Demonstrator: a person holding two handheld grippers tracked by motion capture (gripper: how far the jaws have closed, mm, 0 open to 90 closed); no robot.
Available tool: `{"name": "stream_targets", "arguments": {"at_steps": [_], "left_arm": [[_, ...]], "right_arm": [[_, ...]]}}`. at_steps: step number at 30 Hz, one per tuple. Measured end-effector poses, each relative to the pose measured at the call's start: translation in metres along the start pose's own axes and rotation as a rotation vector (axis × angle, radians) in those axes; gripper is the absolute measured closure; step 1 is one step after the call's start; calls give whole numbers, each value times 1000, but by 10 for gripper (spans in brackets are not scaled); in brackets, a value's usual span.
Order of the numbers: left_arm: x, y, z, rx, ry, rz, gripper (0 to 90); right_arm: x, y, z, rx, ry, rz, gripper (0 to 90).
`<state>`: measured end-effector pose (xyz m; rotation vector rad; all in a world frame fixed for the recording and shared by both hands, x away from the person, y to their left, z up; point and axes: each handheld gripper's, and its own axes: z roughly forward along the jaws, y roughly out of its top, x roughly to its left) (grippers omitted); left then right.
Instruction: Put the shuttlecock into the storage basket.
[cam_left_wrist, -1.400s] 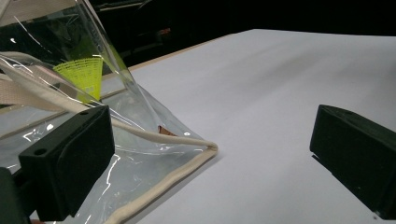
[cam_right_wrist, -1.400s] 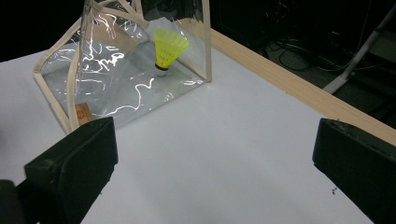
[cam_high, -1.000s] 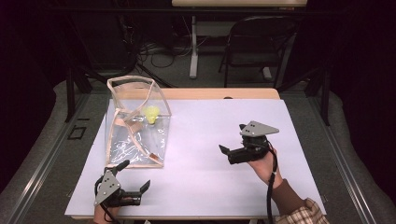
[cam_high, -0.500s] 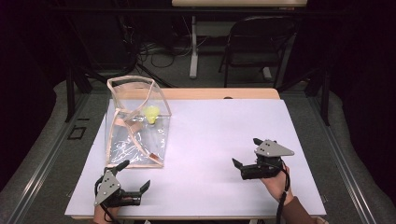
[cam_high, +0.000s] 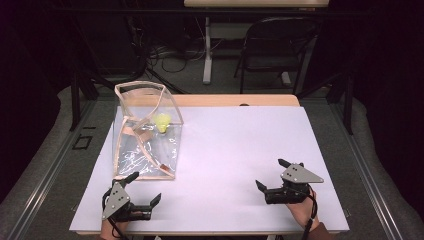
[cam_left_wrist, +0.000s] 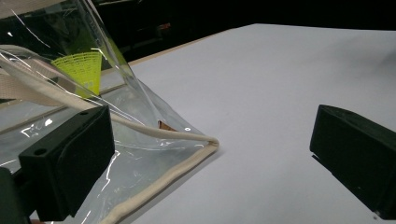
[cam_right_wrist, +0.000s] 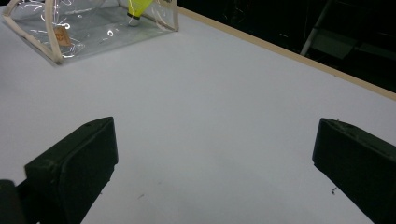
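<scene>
High view, table: a white sheet covers the table (cam_high: 225, 150); a wooden strip shows along its far edge.
Clear bag: a transparent plastic bag (cam_high: 145, 135) with cream fabric trim stands at the far left of the sheet, its top open and its near end slumped flat.
Left gripper: the left gripper (cam_high: 134, 196) sits at the near left edge, just beside the bag's near corner, jaws spread wide and holding nothing.
Right gripper: the right gripper (cam_high: 272, 175) rests at the near right, well apart from the bag, jaws also wide and holding nothing.
Shuttlecock: a yellow-green shuttlecock (cam_high: 162, 122) lies inside the bag, toward its far right corner.
Left gripper view: the bag's trimmed corner (cam_left_wrist: 205, 142) lies between the jaws, nearer the left one, and the shuttlecock's skirt (cam_left_wrist: 81, 70) shows through the plastic.
Step in hand: both hands look parked at the near edge with the shuttlecock bagged; this reads as a pause or a finish.
Next move: if the bag is to be handled, the left gripper need only ease forward and close on the trim.
</scene>
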<state>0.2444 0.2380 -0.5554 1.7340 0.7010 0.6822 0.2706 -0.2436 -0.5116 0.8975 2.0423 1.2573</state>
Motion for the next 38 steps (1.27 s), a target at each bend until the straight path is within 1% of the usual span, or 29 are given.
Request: {"name": "stream_targets", "arguments": {"at_steps": [7,9,13,17,24,27,30,31,33,35,38], "left_arm": [[0,0,1,9,-2,4,0],[0,0,1,9,-2,5,0],[1,0,1,10,-3,5,0],[1,0,2,12,-2,5,0],[1,-1,3,20,-2,3,0],[1,-1,4,21,-2,1,0],[2,-1,4,28,-2,3,0],[2,-1,4,34,-5,-2,0],[2,0,4,46,-12,-11,0],[2,0,4,52,-16,-12,0],[2,1,4,60,-20,-16,0]], "right_arm": [[0,-12,-7,-28,2,-10,0],[0,-15,-9,-31,10,-15,0],[1,-21,-13,-42,12,-32,0],[1,-26,-18,-49,16,-33,0],[5,-33,-27,-69,17,-54,0],[5,-36,-29,-73,17,-48,0],[4,-38,-29,-78,21,-49,0],[4,-39,-29,-77,24,-45,0],[5,-41,-28,-70,31,-59,0],[6,-42,-28,-69,34,-62,0],[8,-42,-28,-76,39,-74,0]]}}
